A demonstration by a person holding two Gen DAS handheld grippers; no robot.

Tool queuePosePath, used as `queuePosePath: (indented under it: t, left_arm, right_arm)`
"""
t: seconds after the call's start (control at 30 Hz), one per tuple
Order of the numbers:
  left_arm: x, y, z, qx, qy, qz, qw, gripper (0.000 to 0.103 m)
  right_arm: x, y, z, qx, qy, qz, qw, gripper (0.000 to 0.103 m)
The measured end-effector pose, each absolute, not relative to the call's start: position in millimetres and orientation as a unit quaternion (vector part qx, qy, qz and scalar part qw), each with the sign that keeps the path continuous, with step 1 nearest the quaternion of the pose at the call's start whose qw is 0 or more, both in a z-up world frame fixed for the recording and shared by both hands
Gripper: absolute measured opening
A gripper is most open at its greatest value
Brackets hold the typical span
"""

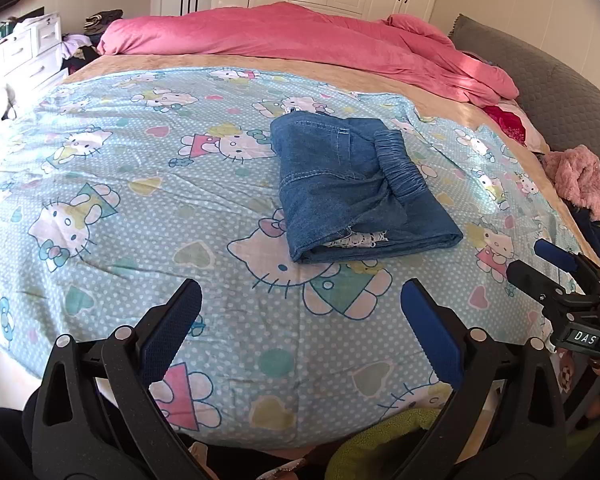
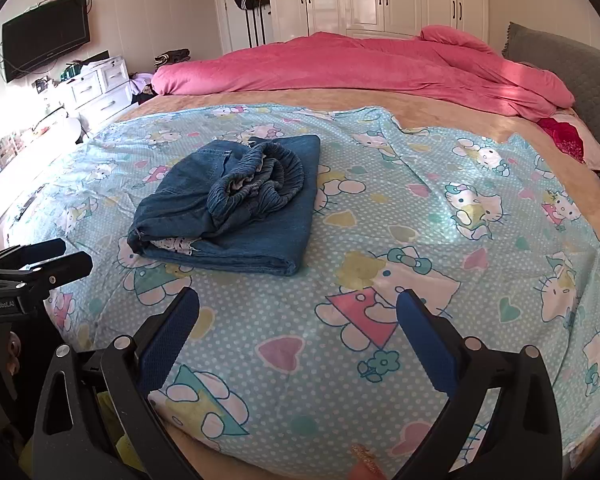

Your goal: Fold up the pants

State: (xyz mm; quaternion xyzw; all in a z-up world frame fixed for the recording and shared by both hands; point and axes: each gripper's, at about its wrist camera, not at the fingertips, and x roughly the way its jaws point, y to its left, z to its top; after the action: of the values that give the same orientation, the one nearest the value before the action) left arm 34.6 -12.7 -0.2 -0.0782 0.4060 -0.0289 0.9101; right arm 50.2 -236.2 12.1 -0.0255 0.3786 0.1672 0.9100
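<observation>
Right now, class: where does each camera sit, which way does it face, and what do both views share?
Left wrist: on the left hand-held gripper, open, facing across the bed; right hand-held gripper at its right edge.
Right wrist: on the right one, open, facing likewise; left one at its left edge.
Shared: folded jeans, sheet, pink duvet.

Both wrist cams look fwd over bed (image 1: 100, 184) from near edge; share folded pants (image 1: 356, 188).

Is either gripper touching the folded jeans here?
Apart. In the left wrist view, bare sheet lies between the open left gripper and the jeans; the right gripper likewise sits short of them.
</observation>
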Motion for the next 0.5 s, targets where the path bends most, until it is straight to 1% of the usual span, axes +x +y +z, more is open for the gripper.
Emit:
queuePosePath:
  t: [0.5]
  left_arm:
    - [34.1, -13.3, 0.7, -0.076, 0.405, -0.027, 0.911, 0.094]
  right_arm:
    - [49.6, -237.3, 13.0, -0.025, 0.379, 0.164, 0.91, 0.098]
